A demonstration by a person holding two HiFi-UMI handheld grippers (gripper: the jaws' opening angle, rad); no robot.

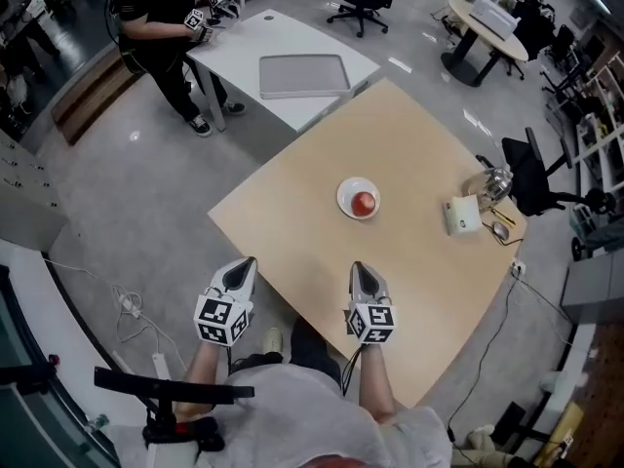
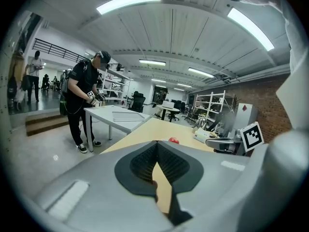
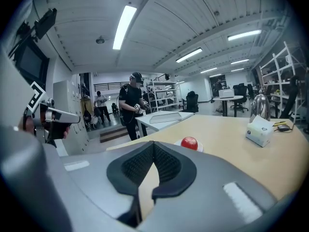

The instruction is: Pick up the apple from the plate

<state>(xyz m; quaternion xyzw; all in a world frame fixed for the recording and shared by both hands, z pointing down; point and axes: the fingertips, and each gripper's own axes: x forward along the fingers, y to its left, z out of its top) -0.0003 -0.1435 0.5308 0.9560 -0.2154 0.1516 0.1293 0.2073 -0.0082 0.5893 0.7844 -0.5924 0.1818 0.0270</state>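
Observation:
A red apple lies on a small white plate near the middle of the tan table. Both grippers hover at the table's near edge, well short of the plate. My left gripper sits over the table's left corner edge, its jaws shut and empty. My right gripper points straight at the plate, shut, with nothing held. In the right gripper view the apple and plate stand just beyond the closed tips. The left gripper view shows the apple far off, past its tips.
A white box and a shiny metal pot stand at the table's right corner. Beyond the far edge is a white table bearing a grey tray, with a person beside it. Office chairs stand around.

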